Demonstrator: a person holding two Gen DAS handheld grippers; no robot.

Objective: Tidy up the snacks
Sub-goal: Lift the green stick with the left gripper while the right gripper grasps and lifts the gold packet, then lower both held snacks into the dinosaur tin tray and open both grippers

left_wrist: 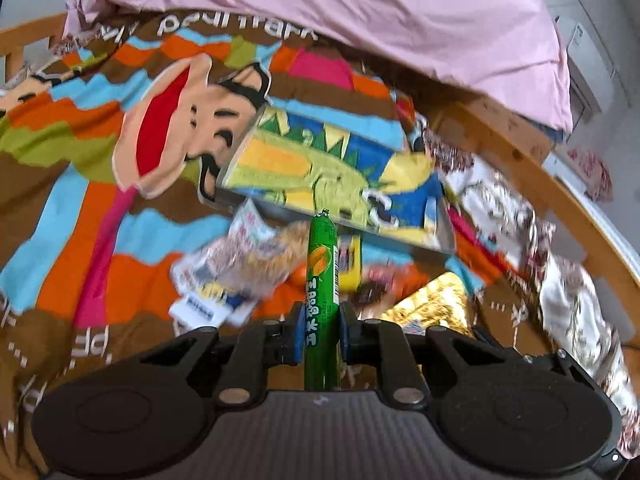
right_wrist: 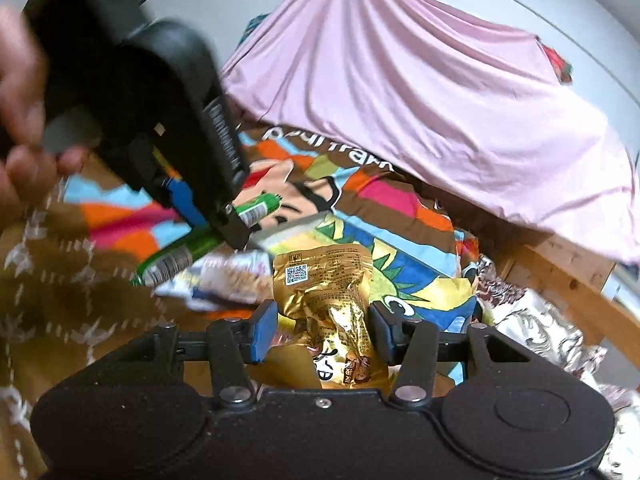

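My left gripper (left_wrist: 320,334) is shut on a green corn sausage stick (left_wrist: 322,276) and holds it above the bed; it also shows in the right wrist view (right_wrist: 216,224) with the stick (right_wrist: 180,254) sticking out both sides. My right gripper (right_wrist: 322,330) is open with its jaws on either side of a gold foil snack bag (right_wrist: 324,292), which also shows in the left wrist view (left_wrist: 432,304). A shallow tray (left_wrist: 336,164) with a corn-cartoon lining lies ahead on the blanket. A clear cracker packet (left_wrist: 240,268) lies left of the stick.
A striped cartoon blanket (left_wrist: 100,200) covers the bed. A pink quilt (left_wrist: 400,12) is heaped at the back. A wooden bed rail (left_wrist: 540,184) runs along the right, with a silver patterned cloth (left_wrist: 500,208) beside it. A yellow packet (left_wrist: 350,260) lies near the tray.
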